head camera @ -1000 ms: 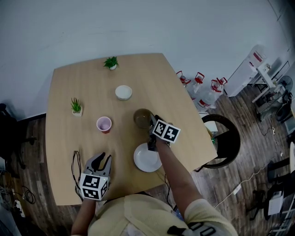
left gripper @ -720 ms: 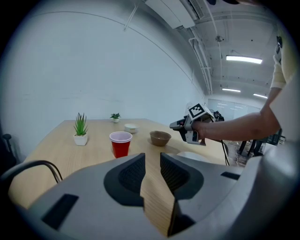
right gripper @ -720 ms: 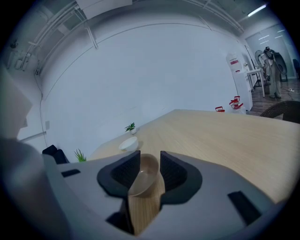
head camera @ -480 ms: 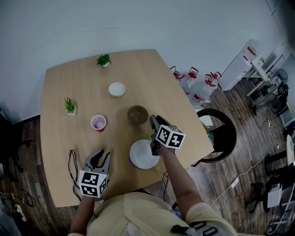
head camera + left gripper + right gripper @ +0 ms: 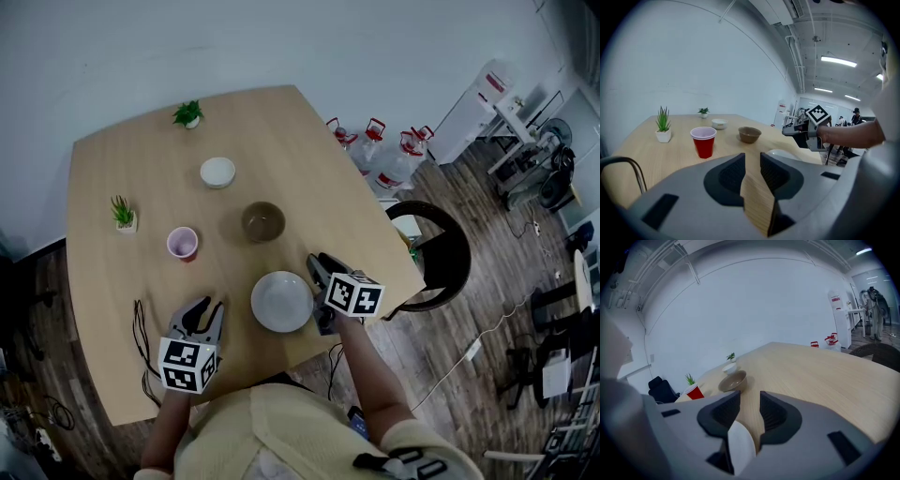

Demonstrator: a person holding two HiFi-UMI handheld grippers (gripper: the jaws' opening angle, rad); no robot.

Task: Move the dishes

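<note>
A white plate [image 5: 281,301] lies near the table's front edge. My right gripper [image 5: 317,263] sits at its right rim and is open. The plate's rim [image 5: 739,446] shows low in the gap between my right gripper's [image 5: 750,399] jaws. Whether the jaws touch it I cannot tell. A brown bowl [image 5: 263,222] stands beyond the plate, and a small white bowl [image 5: 217,172] farther back. A red cup [image 5: 182,244] is left of the brown bowl. My left gripper [image 5: 204,308] hovers open and empty over the table's front left, with bare tabletop showing through its [image 5: 753,159] gap.
Two small potted plants [image 5: 123,213] [image 5: 187,114] stand at the table's left and far side. A black cable [image 5: 139,323] loops at the front left edge. A dark round chair [image 5: 441,253] and water bottles [image 5: 375,155] are on the floor to the right.
My right gripper has drawn back from beside the brown bowl to the plate's right rim. The plate, bowls and left gripper have stayed put; the head camera has shifted.
</note>
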